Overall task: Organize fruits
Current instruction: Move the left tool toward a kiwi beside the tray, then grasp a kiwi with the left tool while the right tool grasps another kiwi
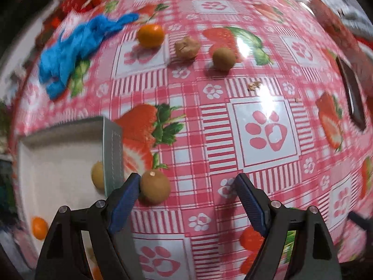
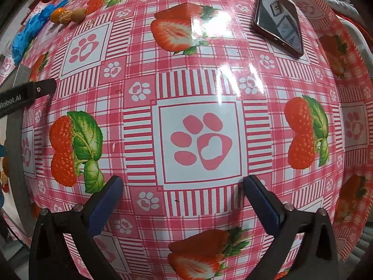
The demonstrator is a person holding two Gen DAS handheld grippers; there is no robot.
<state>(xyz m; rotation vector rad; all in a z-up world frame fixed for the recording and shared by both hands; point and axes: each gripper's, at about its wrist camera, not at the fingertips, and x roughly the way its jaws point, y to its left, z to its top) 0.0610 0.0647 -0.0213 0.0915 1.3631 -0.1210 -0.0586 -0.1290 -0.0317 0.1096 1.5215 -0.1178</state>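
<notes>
The left gripper (image 1: 186, 184) was held open, its left pad touching a kiwi (image 1: 155, 187) just outside the white tray (image 1: 58, 140). An off-centre closure could have rolled it away. The right gripper (image 2: 183, 186) was held open and empty.

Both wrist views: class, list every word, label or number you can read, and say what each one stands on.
"Robot.AI" (its start cut off at the picture's edge): white letters on the black body of the other hand-held gripper, at the right wrist view's left edge.
Phone screen: pictures only, too small to read.
Grey box wall: faint marks, blurred, unreadable.
Tablecloth: pictures only, no words.
</notes>
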